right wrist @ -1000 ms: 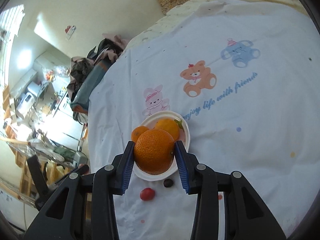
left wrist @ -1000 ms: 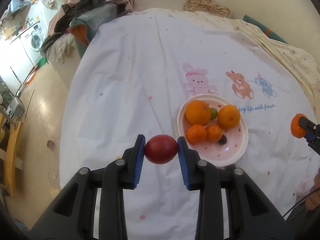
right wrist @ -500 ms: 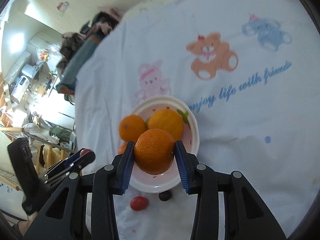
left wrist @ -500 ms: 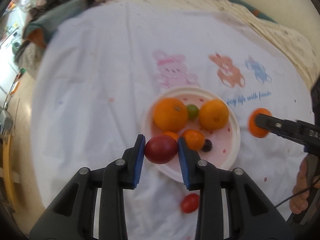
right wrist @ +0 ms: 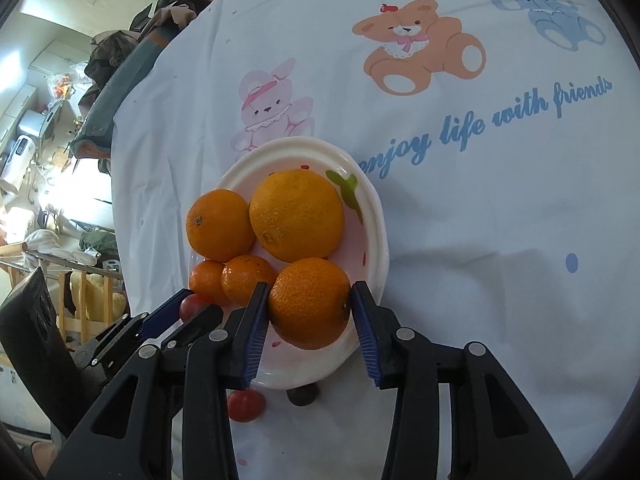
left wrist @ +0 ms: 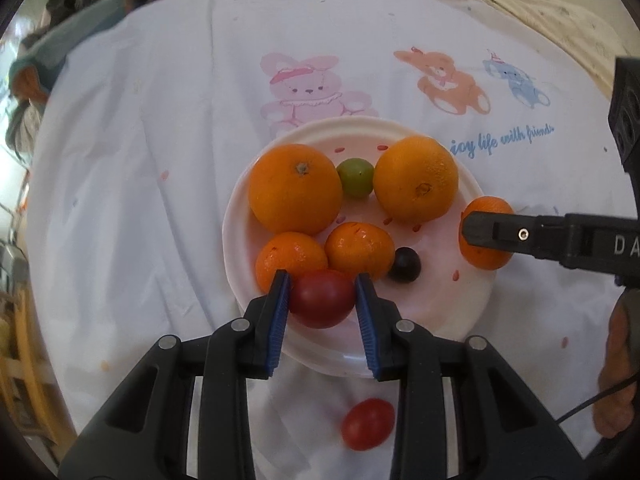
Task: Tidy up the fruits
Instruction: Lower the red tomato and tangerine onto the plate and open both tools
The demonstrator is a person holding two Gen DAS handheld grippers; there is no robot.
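While tilted steeply downward, both hand-held grippers (left wrist: pixel 322 300) (right wrist: pixel 308 308) over plate (left wrist: pixel 280 344).

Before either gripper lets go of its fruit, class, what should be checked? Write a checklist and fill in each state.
1. Left gripper clamps the dark red tomato: ok.
2. That tomato is over the plate, at its near rim: ok.
3. Right gripper has the mandarin over the plate. Its jaws have just been opening, and the pads touch the fruit: ok.
4. Either fruit already rests on the plate: cannot tell.
5. All fruit gathered: not ok, a small red tomato lies on the cloth beside the plate.
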